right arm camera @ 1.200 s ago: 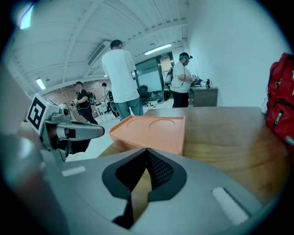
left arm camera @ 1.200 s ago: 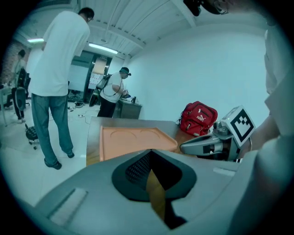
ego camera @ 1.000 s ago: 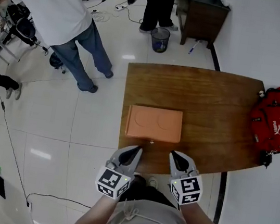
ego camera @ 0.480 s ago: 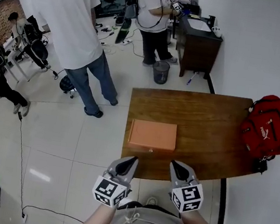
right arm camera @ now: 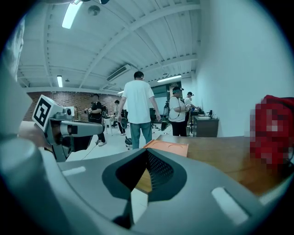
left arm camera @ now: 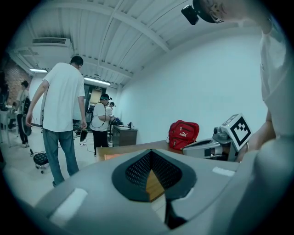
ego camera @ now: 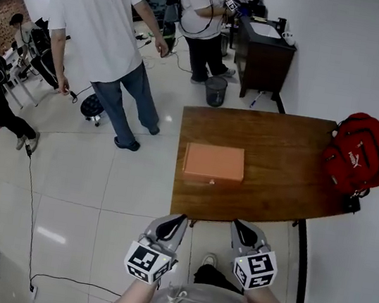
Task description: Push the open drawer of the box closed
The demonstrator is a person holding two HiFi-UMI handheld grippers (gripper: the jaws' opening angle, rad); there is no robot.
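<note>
Head view, box (ego camera: pixel 214 164): lies on the table (ego camera: pixel 279 169), near its left edge.
Head view, left gripper (ego camera: pixel 180 218): jaws together, empty, held short of the table's near edge, well apart from the box.
Head view, right gripper (ego camera: pixel 236 225): jaws together, empty, beside the left gripper.
Left gripper view, left gripper (left arm camera: pixel 150 153): jaws meet at the tips, nothing between; box (left arm camera: pixel 115 155) and bag (left arm camera: pixel 183 134) lie beyond.
Right gripper view, right gripper (right arm camera: pixel 148 151): jaws closed, nothing held; box (right arm camera: pixel 167 147) ahead on the table (right arm camera: pixel 220 151).

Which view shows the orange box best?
The head view: the orange box lies whole in sight from above on the table. The right gripper view shows its top at a low angle; the left gripper view only a thin orange strip.
</note>
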